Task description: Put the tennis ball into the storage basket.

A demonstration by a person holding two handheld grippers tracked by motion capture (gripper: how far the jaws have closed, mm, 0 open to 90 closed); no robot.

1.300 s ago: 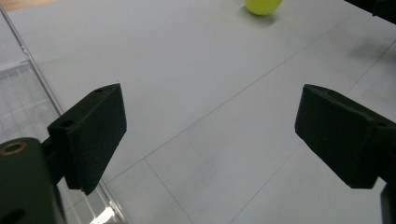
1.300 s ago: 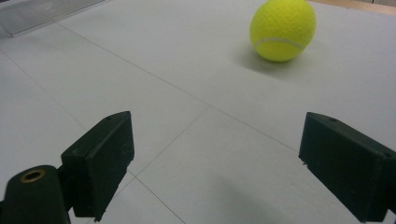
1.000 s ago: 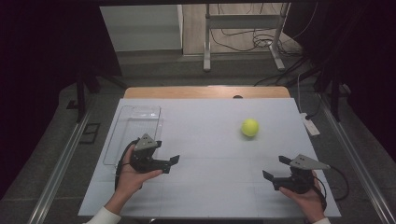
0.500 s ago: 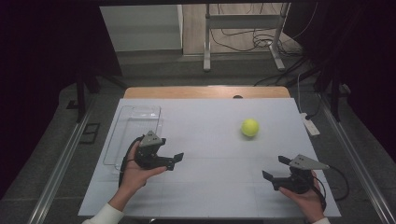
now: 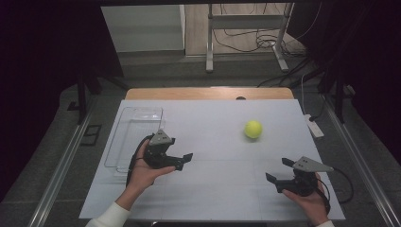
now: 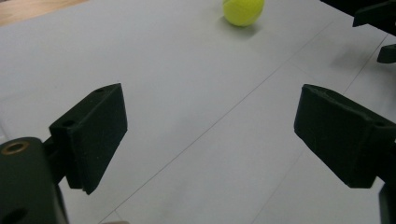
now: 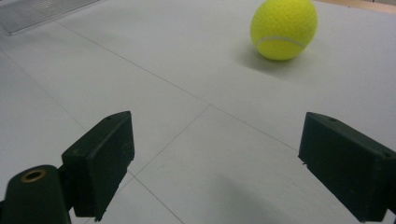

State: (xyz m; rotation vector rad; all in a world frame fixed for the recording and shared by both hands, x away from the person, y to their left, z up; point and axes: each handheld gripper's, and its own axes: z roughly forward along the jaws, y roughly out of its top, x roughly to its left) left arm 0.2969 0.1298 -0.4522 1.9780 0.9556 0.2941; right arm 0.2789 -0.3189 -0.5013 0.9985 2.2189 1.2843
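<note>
A yellow-green tennis ball (image 5: 253, 128) rests on the white table sheet (image 5: 222, 142), right of centre. My left gripper (image 5: 184, 161) is held just above the sheet beside a clear tray (image 5: 135, 137), open and empty, pointing toward the ball. In the left gripper view the ball (image 6: 243, 10) lies far ahead of the wide-apart jaws of the left gripper (image 6: 210, 135). My right gripper (image 5: 278, 170) sits near the front right, open and empty. In the right gripper view the ball (image 7: 283, 29) lies ahead and to the right of the right gripper (image 7: 215, 158).
The clear plastic tray (image 7: 37, 9) lies along the sheet's left side. A white power strip (image 5: 314, 126) lies off the right edge. A wooden table edge (image 5: 208, 93) shows behind the sheet. The other gripper (image 6: 378, 28) appears at the left gripper view's top right.
My left gripper has moved forward and a little to the right, away from the front edge. The right gripper has barely moved, and the ball stays put.
</note>
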